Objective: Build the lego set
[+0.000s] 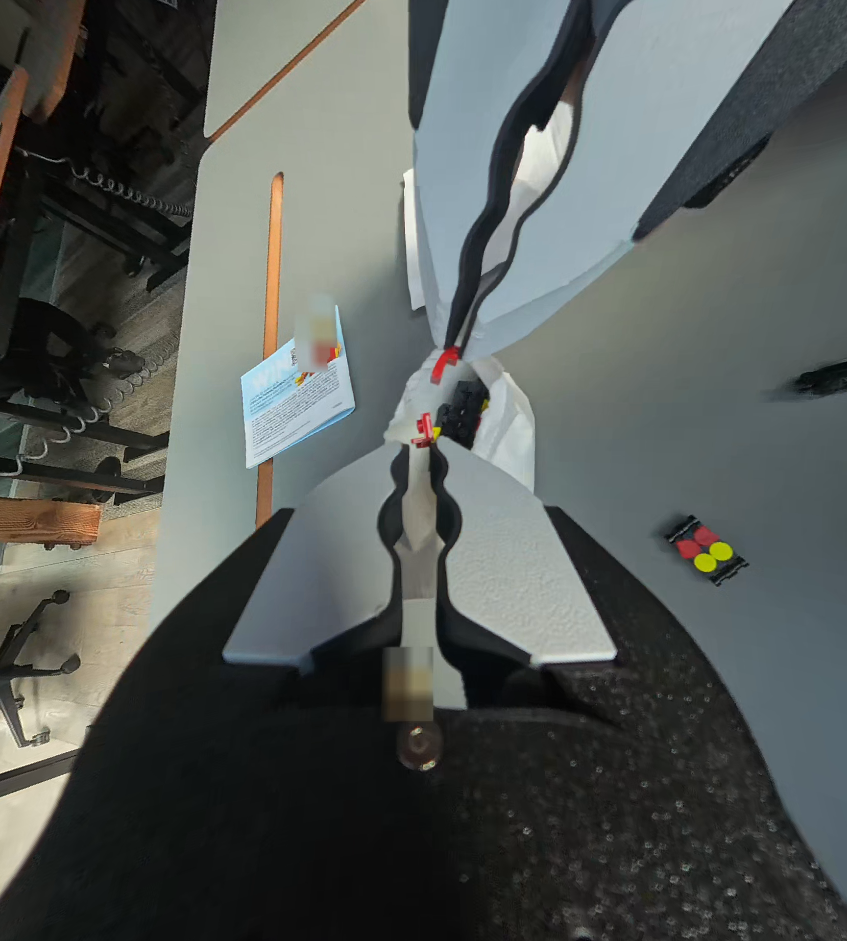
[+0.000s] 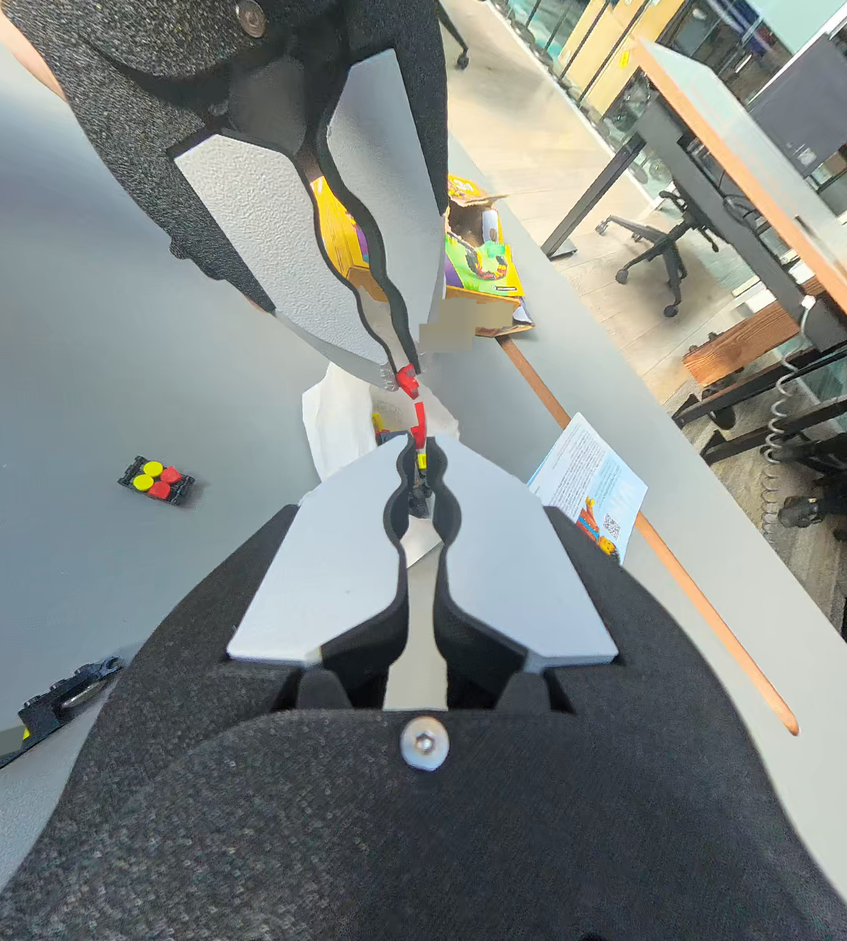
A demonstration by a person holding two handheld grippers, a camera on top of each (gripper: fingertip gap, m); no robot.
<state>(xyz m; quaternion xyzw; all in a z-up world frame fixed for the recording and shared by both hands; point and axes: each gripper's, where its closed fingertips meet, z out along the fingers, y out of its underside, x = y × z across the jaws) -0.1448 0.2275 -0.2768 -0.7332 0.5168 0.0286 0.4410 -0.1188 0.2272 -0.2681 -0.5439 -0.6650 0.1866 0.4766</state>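
1. Bench (image 2: 80, 305) is carrying one yellow set box (image 2: 482, 265), one leaflet (image 2: 589, 483), one white bag (image 2: 334, 422).
2. One black plate with two yellow, two red studs (image 2: 156, 478) is lying well apart.
3. I'm mating pieces mid-air: left claw (image 1: 424, 448) pinching a red-and-yellow strip (image 2: 418, 433), right claw (image 2: 418, 453) pinching a red clip (image 1: 444, 362).
4. Next, judging: aligning studs, pressing straight.
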